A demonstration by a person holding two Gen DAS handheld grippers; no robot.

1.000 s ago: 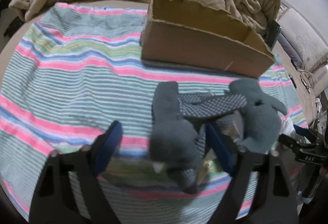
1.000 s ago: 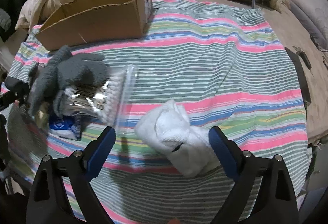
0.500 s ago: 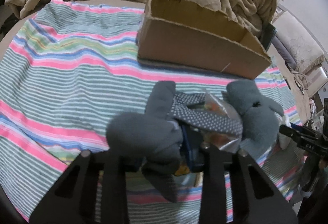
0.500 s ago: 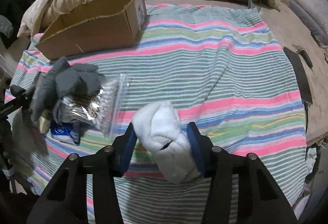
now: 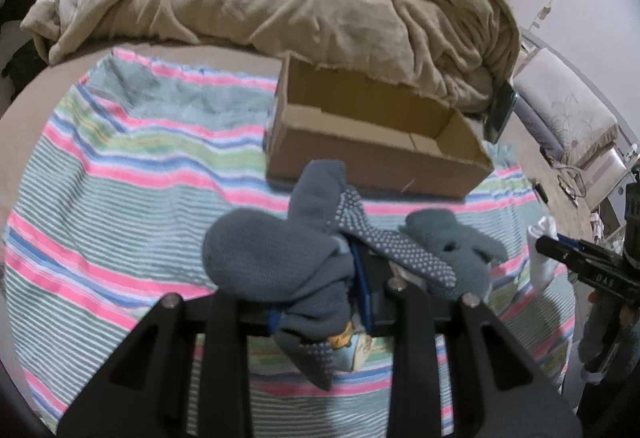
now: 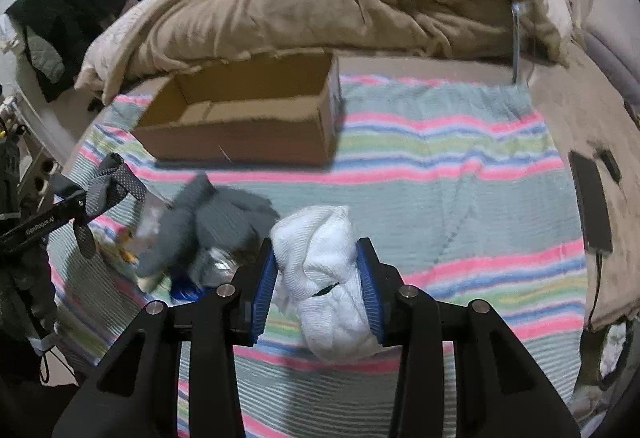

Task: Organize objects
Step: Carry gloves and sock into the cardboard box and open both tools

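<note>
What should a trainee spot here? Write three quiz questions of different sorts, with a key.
1. True or false: the open brown cardboard box on the striped blanket already holds a sock.
2. What sits between the blue pads of the right gripper?
A. a rolled white sock
B. a black phone
C. nothing
3. Which gripper grips the grey sock with white dots?

Key:
1. False: the box interior shows only bare cardboard.
2. A: the jaws are closing, with the pads pressing on the sock.
3. The left gripper, shut on it.
</note>
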